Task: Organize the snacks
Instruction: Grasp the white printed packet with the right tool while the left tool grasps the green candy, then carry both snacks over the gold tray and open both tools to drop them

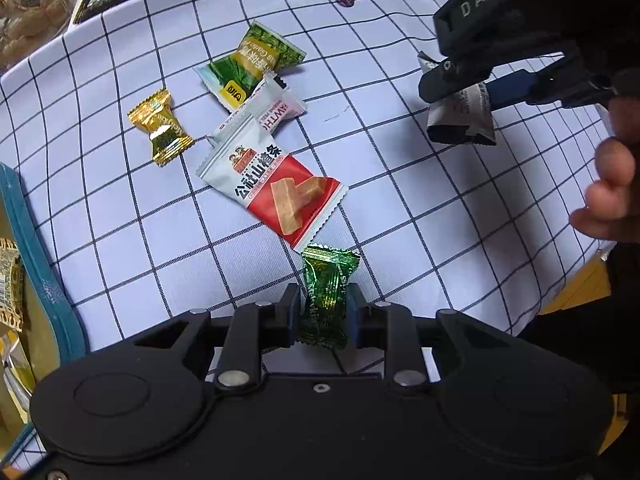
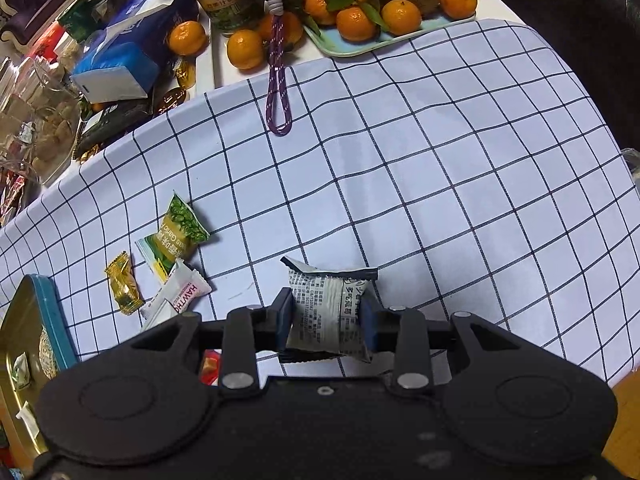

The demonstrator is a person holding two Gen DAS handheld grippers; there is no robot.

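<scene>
My left gripper (image 1: pixel 323 304) is shut on a green foil candy (image 1: pixel 326 296), held above the checked cloth. My right gripper (image 2: pixel 327 312) is shut on a grey-white snack packet (image 2: pixel 330 312); it also shows in the left wrist view (image 1: pixel 460 116), held above the cloth at the right. On the cloth lie a red-white hawthorn strip packet (image 1: pixel 276 184), a white hawthorn packet (image 1: pixel 272 108), a green pea packet (image 1: pixel 252 64) and a gold candy (image 1: pixel 160 128). The pea packet (image 2: pixel 176 232), the white packet (image 2: pixel 180 296) and the gold candy (image 2: pixel 123 284) show in the right wrist view.
A teal-rimmed gold tin (image 2: pixel 52 320) holding several snacks sits at the left; its rim shows in the left wrist view (image 1: pixel 36 240). At the back stand a tray of tangerines (image 2: pixel 380 40), a blue box (image 2: pixel 120 60), jars and a purple cord (image 2: pixel 276 92). The table edge runs at the right.
</scene>
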